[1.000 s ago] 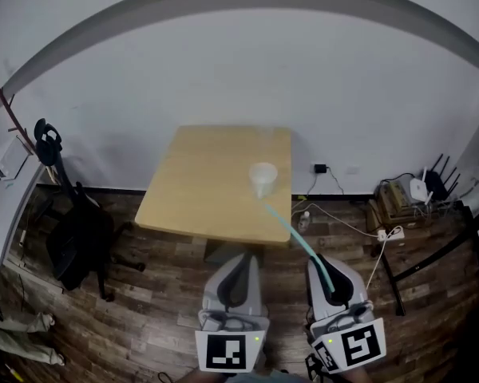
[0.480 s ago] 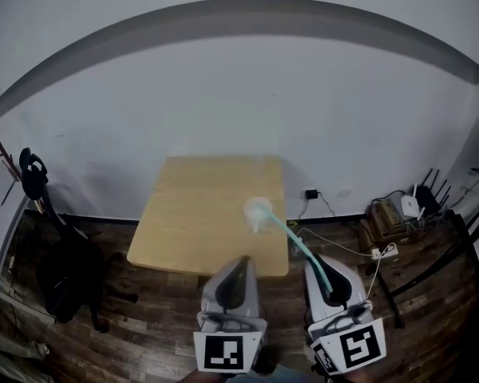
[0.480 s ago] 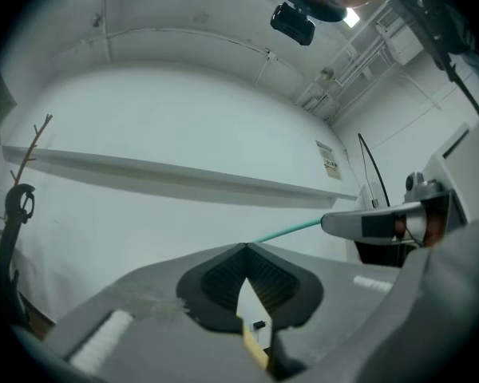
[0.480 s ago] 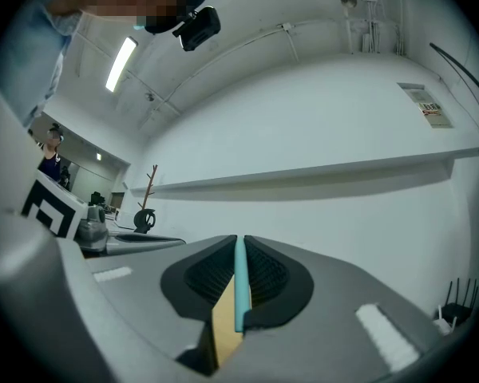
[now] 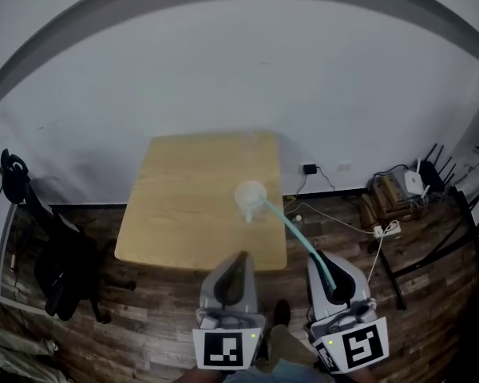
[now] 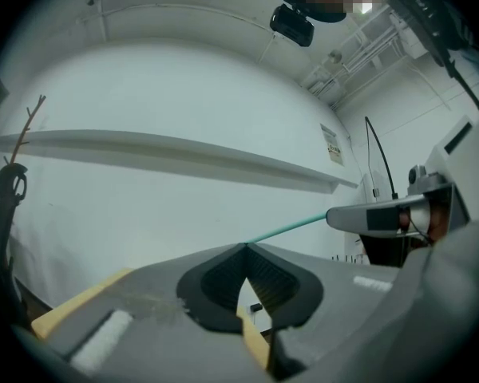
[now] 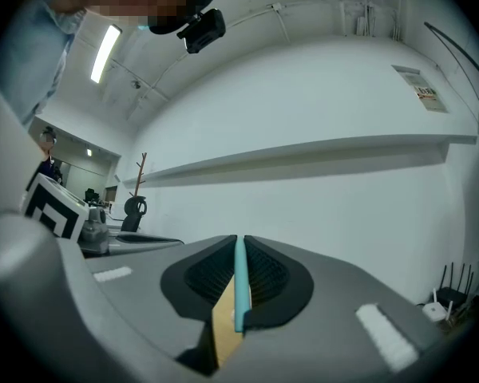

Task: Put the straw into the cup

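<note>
Standing against the wall, the desk (image 5: pixel 184 214) carries only the cup.

1. Left gripper (image 5: pixel 238 262): held over the desk's near edge. Its jaws meet at the tips with nothing between them.
2. Right gripper (image 5: pixel 329 282): held off the near right corner, above the floor. Its jaws are clamped on the straw's lower end, which lies lengthwise between the pads.
3. Cup (image 5: pixel 250 197): upright, close to the right edge and about midway along it. It is pale and translucent.
4. Straw (image 5: pixel 295 234): teal and thin. It runs up and to the left from the right gripper, and its far tip reaches the cup's rim.

Handling (judged):
- The straw is probably very light and bendable. With the hold at one end, the long free length is likely to sway, so the tip should be guided slowly.
- A hard pinch could flatten the tube.
- The cup looks light. A push on its rim could slide or tip it.
- The left gripper is free to steady the cup.

Not determinable:
- The head view does not show whether the tip is already inside the cup or only over the rim.
- Neither gripper view shows the cup.
- The cup's wall and base are faint against the desk.
</note>
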{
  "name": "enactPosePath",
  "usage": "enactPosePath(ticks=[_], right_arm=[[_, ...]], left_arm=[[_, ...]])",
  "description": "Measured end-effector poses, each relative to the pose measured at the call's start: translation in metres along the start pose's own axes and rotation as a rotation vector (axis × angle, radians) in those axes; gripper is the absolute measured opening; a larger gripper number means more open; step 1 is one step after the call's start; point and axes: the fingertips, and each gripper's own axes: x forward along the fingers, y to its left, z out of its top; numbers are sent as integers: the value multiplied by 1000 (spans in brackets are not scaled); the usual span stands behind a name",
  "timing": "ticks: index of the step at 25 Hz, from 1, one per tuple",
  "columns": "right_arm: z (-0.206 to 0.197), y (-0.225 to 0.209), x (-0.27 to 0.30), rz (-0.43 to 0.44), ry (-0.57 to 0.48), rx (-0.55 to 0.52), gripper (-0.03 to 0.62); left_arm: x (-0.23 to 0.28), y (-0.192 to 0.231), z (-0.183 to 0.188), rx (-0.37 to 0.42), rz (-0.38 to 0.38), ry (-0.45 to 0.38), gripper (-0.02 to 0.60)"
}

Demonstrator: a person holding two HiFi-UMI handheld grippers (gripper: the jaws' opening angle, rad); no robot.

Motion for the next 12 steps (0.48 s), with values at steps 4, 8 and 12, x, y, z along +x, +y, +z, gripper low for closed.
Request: enactPosePath(ticks=[4, 8, 12], right_arm=[[-16, -20, 22, 11, 23, 22, 34], [-22, -44, 47, 32, 12, 44, 34], [-22, -68, 73, 57, 9, 68, 34]], left_arm=[[28, 7, -10, 11, 19, 31, 17], [62, 10, -12, 25, 41, 39, 17], [94, 15, -2, 50, 78, 30, 17]])
